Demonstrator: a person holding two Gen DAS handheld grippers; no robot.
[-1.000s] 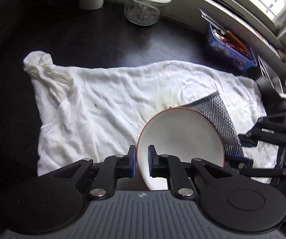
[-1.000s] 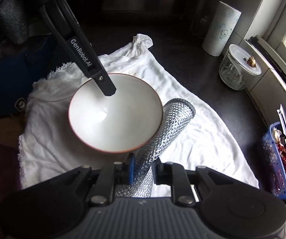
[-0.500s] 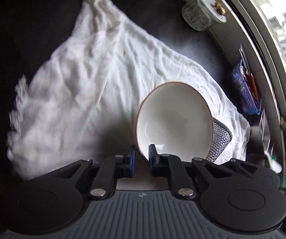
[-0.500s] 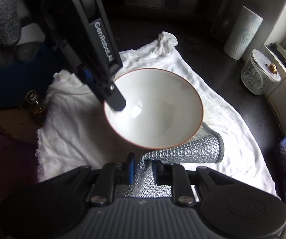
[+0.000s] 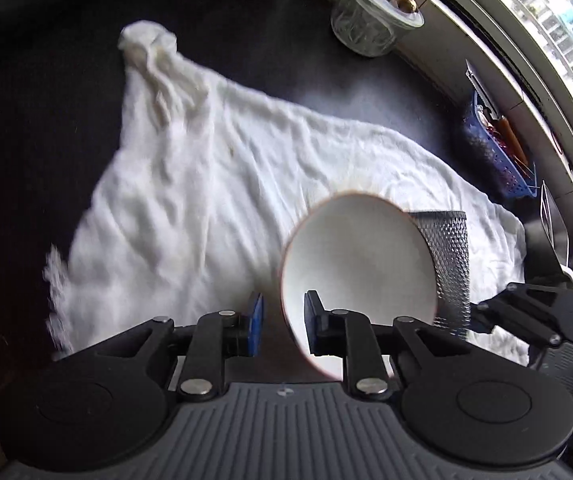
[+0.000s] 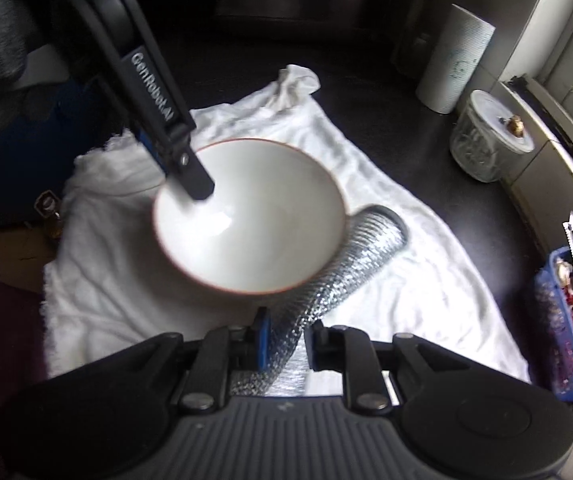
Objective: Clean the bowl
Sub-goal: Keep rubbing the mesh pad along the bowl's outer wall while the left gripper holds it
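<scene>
A white bowl with a brown rim (image 5: 358,264) (image 6: 254,216) rests on a white towel (image 5: 206,200) (image 6: 406,280). My left gripper (image 5: 283,326) (image 6: 178,168) straddles its near rim, one finger inside and one outside. Its jaws are opening, and the outer pad stands clear of the rim. My right gripper (image 6: 288,344) is shut on a silver mesh scrubber (image 6: 350,256) (image 5: 450,264), which runs under the bowl's right side. In the left wrist view the right gripper (image 5: 486,316) shows at the right edge.
The towel lies on a dark counter. A lidded glass jar (image 5: 374,24) (image 6: 486,140) and a paper roll (image 6: 454,60) stand at the back by the window. A blue basket of utensils (image 5: 498,152) (image 6: 566,320) sits at the right. A small bottle (image 6: 48,216) stands off the towel's left edge.
The left jaws have spread off the bowl's rim, which they pinched before. The left gripper has rolled. The right gripper still grips the mesh scrubber.
</scene>
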